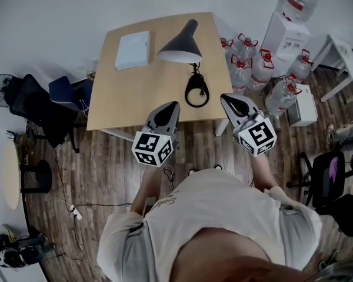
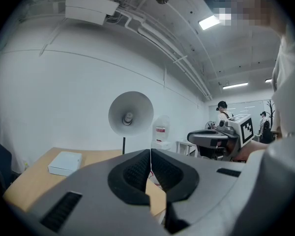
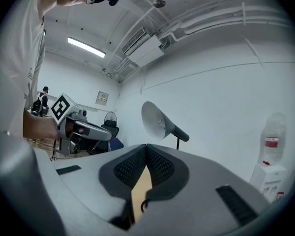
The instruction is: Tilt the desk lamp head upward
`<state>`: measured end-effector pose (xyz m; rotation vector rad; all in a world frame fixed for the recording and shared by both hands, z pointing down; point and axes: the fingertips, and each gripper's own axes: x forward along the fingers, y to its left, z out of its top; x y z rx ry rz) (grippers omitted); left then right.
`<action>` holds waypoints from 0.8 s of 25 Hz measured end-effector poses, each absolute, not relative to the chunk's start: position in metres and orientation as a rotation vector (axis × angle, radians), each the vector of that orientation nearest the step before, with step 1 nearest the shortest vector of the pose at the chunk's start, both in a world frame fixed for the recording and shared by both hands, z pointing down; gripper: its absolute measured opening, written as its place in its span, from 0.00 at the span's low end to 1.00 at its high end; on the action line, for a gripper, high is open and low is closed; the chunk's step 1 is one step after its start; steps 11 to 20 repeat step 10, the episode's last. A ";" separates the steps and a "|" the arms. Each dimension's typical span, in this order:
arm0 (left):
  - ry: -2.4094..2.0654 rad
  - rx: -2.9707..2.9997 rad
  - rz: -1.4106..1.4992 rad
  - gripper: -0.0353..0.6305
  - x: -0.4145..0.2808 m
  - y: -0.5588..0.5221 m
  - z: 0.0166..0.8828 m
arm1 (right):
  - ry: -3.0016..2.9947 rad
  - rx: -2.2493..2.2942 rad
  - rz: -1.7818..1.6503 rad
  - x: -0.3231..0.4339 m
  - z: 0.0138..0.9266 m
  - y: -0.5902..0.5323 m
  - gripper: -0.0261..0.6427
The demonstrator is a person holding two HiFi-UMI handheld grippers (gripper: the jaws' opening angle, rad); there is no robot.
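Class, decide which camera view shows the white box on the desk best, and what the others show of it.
The head view: the white box lies fully visible from above on the desk. The left gripper view shows it small, edge-on; the right gripper view misses it.

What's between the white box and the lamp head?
Nothing but bare desk top separates the white box from the lamp head, as the head view shows.

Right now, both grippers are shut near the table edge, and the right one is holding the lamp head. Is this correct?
Not quite. The right gripper holds nothing: the right gripper view shows its fingers closed on air, with the lamp head standing beyond them. The rest is right.
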<state>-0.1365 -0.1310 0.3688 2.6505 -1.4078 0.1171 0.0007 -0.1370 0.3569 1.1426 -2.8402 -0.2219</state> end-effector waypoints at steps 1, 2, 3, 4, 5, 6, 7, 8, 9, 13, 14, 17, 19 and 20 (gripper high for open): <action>-1.411 2.650 0.110 0.08 -0.137 -0.131 0.368 | -2.839 1.142 -0.223 0.001 0.356 -0.138 0.03; -1.414 2.652 0.104 0.08 -0.137 -0.132 0.366 | -2.839 1.141 -0.227 0.001 0.355 -0.138 0.03; -1.415 2.655 0.102 0.08 -0.137 -0.132 0.364 | -2.838 1.141 -0.233 0.001 0.353 -0.139 0.03; -1.415 2.659 0.101 0.08 -0.136 -0.132 0.363 | -2.837 1.142 -0.240 0.001 0.351 -0.139 0.03; -1.414 2.662 0.101 0.08 -0.135 -0.132 0.362 | -2.835 1.143 -0.246 0.002 0.350 -0.139 0.03; -1.414 2.664 0.099 0.08 -0.135 -0.132 0.361 | -2.833 1.144 -0.252 0.002 0.349 -0.139 0.03; -1.415 2.664 0.095 0.08 -0.135 -0.132 0.361 | -2.831 1.142 -0.254 0.002 0.348 -0.139 0.03; -1.418 2.663 0.090 0.08 -0.135 -0.132 0.360 | -2.829 1.139 -0.256 0.002 0.348 -0.139 0.03; -1.421 2.662 0.083 0.08 -0.135 -0.131 0.360 | -2.828 1.134 -0.256 0.002 0.348 -0.139 0.03; -1.424 2.660 0.076 0.08 -0.135 -0.130 0.359 | -2.827 1.130 -0.256 0.002 0.348 -0.138 0.03; -1.424 2.660 0.076 0.08 -0.135 -0.130 0.359 | -2.827 1.130 -0.256 0.002 0.348 -0.138 0.03; -1.424 2.660 0.076 0.08 -0.135 -0.130 0.359 | -2.827 1.130 -0.256 0.002 0.348 -0.138 0.03; -1.424 2.660 0.076 0.08 -0.135 -0.130 0.359 | -2.827 1.130 -0.256 0.002 0.348 -0.138 0.03; -1.424 2.660 0.076 0.08 -0.135 -0.130 0.359 | -2.827 1.130 -0.256 0.002 0.348 -0.138 0.03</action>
